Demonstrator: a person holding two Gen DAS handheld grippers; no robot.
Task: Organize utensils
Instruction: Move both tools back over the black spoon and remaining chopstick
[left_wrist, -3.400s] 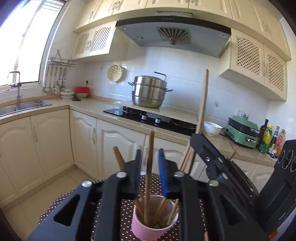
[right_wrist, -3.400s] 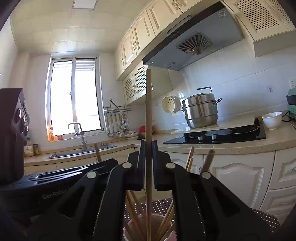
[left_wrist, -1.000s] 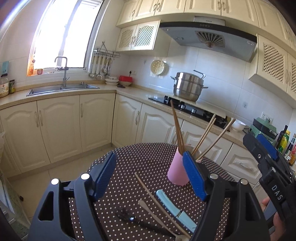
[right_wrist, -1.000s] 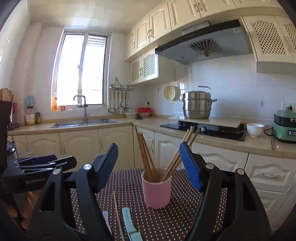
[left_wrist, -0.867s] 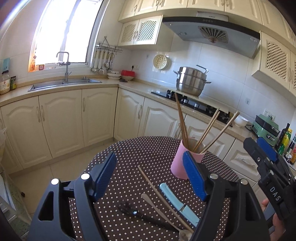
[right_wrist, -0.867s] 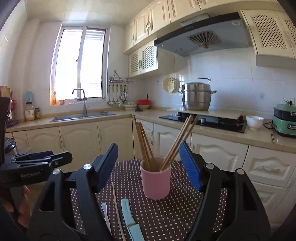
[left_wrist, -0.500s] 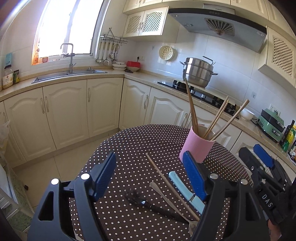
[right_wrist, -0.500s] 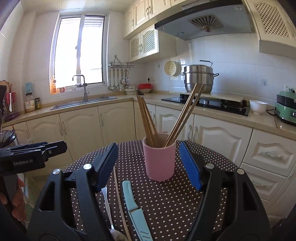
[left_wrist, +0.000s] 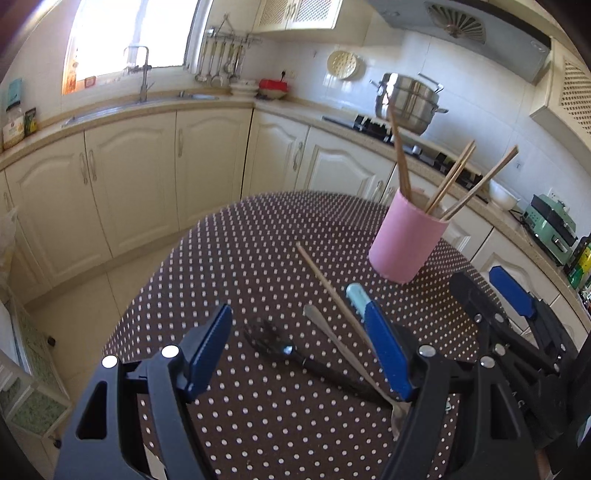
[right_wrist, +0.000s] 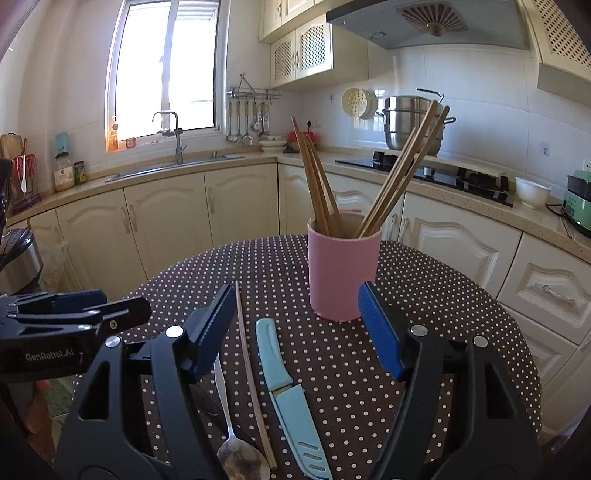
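Both the left gripper (left_wrist: 299, 350) and right gripper (right_wrist: 297, 328) gape wide, empty. Best pinch the loose chopstick (right_wrist: 251, 373) mid-shaft, then lift toward the pink cup (right_wrist: 343, 266).

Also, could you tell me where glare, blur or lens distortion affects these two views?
Left wrist view: the window is blown out, the steel pot looks soft, cabinets bow strongly. Right wrist view: window glare again, but the pink cup is sharp.
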